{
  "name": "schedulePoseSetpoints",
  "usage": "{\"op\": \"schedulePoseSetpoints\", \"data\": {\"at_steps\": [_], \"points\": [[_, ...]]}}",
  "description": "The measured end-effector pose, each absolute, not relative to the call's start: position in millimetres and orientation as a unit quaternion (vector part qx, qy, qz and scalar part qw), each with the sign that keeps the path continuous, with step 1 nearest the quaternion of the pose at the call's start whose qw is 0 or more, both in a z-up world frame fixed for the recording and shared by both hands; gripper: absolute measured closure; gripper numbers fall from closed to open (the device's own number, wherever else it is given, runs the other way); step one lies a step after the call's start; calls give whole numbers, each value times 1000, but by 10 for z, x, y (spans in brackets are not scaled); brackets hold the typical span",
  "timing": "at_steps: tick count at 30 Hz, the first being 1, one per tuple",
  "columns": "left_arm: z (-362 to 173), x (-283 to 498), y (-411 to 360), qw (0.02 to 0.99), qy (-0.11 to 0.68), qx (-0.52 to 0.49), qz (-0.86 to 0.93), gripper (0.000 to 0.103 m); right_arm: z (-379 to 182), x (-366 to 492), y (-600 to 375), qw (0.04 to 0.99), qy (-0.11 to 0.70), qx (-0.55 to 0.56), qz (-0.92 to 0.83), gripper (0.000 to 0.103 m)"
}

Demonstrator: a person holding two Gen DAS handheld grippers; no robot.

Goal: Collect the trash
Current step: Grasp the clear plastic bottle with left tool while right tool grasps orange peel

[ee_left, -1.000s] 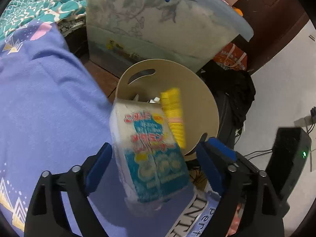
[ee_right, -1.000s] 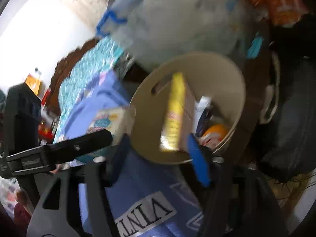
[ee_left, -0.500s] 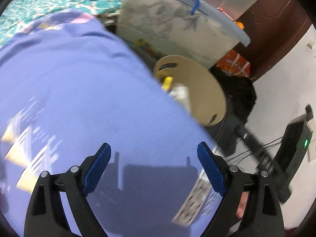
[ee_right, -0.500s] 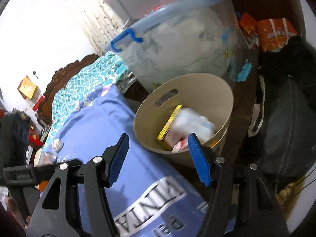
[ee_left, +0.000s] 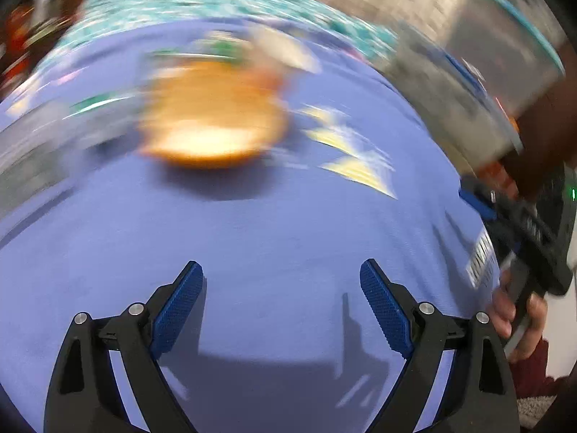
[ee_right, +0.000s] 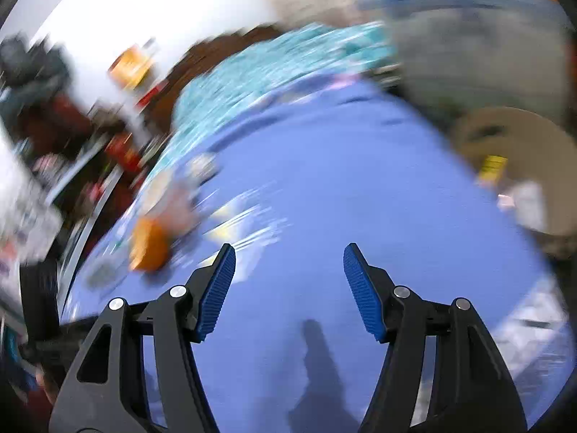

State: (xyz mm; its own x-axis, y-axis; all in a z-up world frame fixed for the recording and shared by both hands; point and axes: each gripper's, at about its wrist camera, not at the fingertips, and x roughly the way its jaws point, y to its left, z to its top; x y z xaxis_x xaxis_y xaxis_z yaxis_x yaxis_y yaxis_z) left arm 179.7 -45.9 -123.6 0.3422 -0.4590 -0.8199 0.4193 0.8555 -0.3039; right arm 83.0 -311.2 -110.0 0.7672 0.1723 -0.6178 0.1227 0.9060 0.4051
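1. Two tools, both empty: the left tool (ee_left: pixel 281 310) has its jaws spread wide over bare blue bedsheet (ee_left: pixel 281 238), gripping and touching nothing. The right tool (ee_right: pixel 288 292) is likewise well open above the same sheet, nothing between its pads.
2. Some trash is already collected, judging by the beige bin (ee_right: pixel 519 166) just off the bed's right edge, which holds a yellow box (ee_right: pixel 492 167) and a pale wrapper, blurred.
3. Work is left: an orange wrapper (ee_left: pixel 212 122) lies on the sheet toward the bed's far side, well ahead of the left tool. It is motion-blurred, so its exact kind cannot be told. Smaller scraps seem to lie beside it.
4. Likely next is a reach for that orange piece, then a carry to the bin.
5. Farthest off, a clear storage tub (ee_right: pixel 479 39) stands behind the bin.
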Motion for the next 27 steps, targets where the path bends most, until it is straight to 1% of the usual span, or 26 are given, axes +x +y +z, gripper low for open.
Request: {"op": "schedulePoseSetpoints", "data": {"at_steps": [1, 2, 3, 4, 5, 8, 11, 14, 17, 19, 22, 24, 25, 27], "points": [[-1210, 1835, -255, 827, 503, -35, -250, 18, -1098, 907, -2965, 915, 349, 201, 33, 38], [-1186, 1871, -78, 833, 499, -47, -236, 18, -1096, 1025, -2740, 914, 360, 176, 61, 34], [-1161, 1903, 62, 838, 495, -55, -223, 18, -1098, 1135, -2513, 914, 370, 146, 81, 27], [-1127, 1962, 257, 845, 490, -66, -203, 18, -1103, 1203, -2361, 915, 375, 122, 90, 23], [-1094, 2022, 443, 852, 486, -76, -181, 18, -1111, 1300, -2141, 915, 381, 83, 100, 16], [-978, 2146, 849, 870, 465, -91, -134, 17, -1147, 1537, -1676, 914, 389, 7, 115, 11], [-863, 2260, 1048, 887, 443, -70, -106, 12, -1204, 1792, -1407, 910, 397, -20, 116, 9], [-753, 2499, 1092, 897, 431, -24, -96, 9, -1260, 2039, -1263, 907, 408, -32, 100, 9], [-699, 2819, 1098, 893, 432, 11, -125, 9, -1327, 2179, -1198, 903, 418, -31, 93, 9], [-734, 3056, 1171, 887, 441, 12, -138, 9, -1347, 2228, -1194, 902, 419, -32, 94, 10], [-883, 3405, 1256, 858, 475, -23, -196, 9, -1326, 2218, -1159, 903, 416, -31, 108, 29], [-1035, 3544, 1259, 827, 507, -47, -240, 9, -1292, 2168, -1158, 907, 405, -34, 107, 41], [-1115, 3553, 1260, 813, 520, -59, -255, 7, -1285, 2159, -1152, 908, 403, -35, 107, 43], [-1189, 3527, 1277, 794, 532, -92, -280, 9, -1249, 2102, -1167, 909, 401, -30, 107, 51]]}}
